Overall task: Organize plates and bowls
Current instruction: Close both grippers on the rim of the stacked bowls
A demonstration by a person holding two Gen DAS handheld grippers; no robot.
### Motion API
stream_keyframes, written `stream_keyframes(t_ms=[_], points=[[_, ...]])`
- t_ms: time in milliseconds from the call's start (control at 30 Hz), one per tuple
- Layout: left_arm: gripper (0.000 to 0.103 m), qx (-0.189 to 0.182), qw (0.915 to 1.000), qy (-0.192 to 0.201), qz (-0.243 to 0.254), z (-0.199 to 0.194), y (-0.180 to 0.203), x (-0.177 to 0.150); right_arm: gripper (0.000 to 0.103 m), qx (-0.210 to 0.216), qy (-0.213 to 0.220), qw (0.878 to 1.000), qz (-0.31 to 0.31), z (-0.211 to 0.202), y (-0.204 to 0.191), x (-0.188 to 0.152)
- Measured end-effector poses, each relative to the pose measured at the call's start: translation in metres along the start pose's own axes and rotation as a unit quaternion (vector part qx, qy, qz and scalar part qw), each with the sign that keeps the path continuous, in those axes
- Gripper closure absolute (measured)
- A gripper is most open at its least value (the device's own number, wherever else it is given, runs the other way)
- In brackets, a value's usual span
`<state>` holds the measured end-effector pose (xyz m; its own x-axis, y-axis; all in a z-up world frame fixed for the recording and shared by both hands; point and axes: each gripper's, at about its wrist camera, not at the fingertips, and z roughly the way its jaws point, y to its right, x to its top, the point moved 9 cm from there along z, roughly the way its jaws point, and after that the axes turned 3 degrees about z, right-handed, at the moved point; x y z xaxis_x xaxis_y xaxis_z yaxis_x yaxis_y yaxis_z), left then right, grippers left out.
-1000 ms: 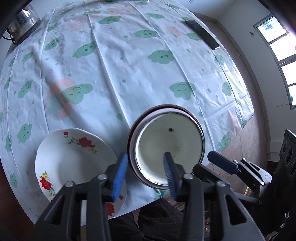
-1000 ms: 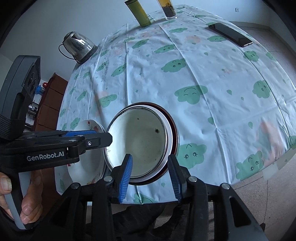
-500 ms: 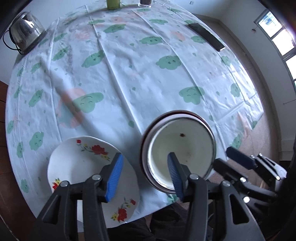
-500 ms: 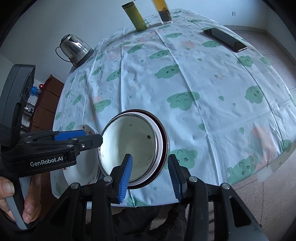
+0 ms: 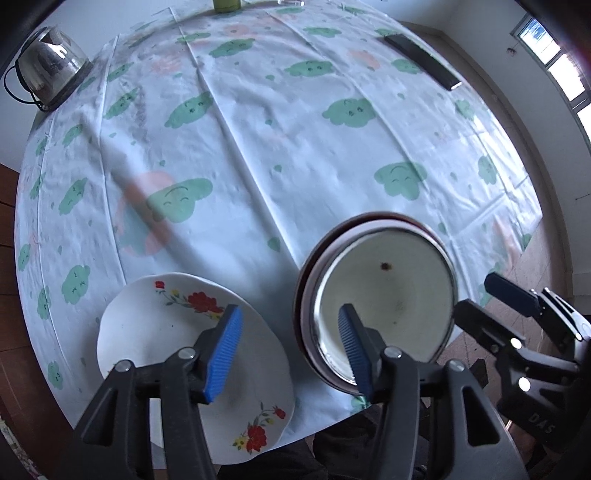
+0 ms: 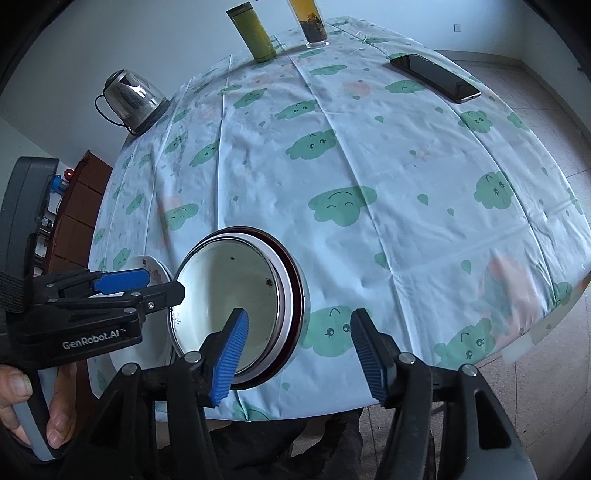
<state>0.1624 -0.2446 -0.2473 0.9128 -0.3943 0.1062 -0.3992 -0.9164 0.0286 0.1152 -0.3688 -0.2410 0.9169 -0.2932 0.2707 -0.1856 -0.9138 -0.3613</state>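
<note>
**Nested bowls and floral plate at the near table edge, both grippers releasing**

Cloud-printed tablecloth (image 5: 295, 155) covers a table in a pale-walled room. Near the front edge sits a stack of bowls (image 5: 384, 306): a white enamel bowl nested in a dark-rimmed one. A white floral plate (image 5: 162, 332) lies just beside the stack on its left, also close to the edge; whether the two rims touch cannot be told.

The left gripper (image 5: 290, 347) points down between plate and stack. Its jaws are opening: one blue pad hangs over the plate, the other over the bowl's interior, with the stack's near-left rim in the gap but not pressed. The right gripper (image 6: 299, 354) approaches from the stack's right, its jaws also opening; the near-right rim lies between them, unclamped.

Neither item has a long axis; both are round. The plate lies down-left of the left gripper, which is probably the nearer hand for it. The stack lies between both tools.

Well away at the far side stand a glass kettle (image 6: 131, 99), a green flask (image 6: 253, 31), a tea glass (image 6: 310, 26) and a phone (image 6: 436, 77). None obstructs the near edge. The likeliest hazard is the overhang: a nudge could tip the plate off the table.
</note>
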Motion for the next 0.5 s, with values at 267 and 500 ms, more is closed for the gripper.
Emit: stream_keyframes(t_ms=[267, 500], points=[[0.048, 0.005, 1.0000, -0.003, 0.008, 0.008, 0.004, 0.000, 0.043, 0.007, -0.012, 1.000, -0.018, 0.011, -0.009, -0.006], [0.048, 0.010, 0.9998, -0.015, 0.012, 0.020, 0.005, -0.002, 0.043, 0.014, -0.014, 1.000, -0.010, 0.018, -0.010, -0.005]])
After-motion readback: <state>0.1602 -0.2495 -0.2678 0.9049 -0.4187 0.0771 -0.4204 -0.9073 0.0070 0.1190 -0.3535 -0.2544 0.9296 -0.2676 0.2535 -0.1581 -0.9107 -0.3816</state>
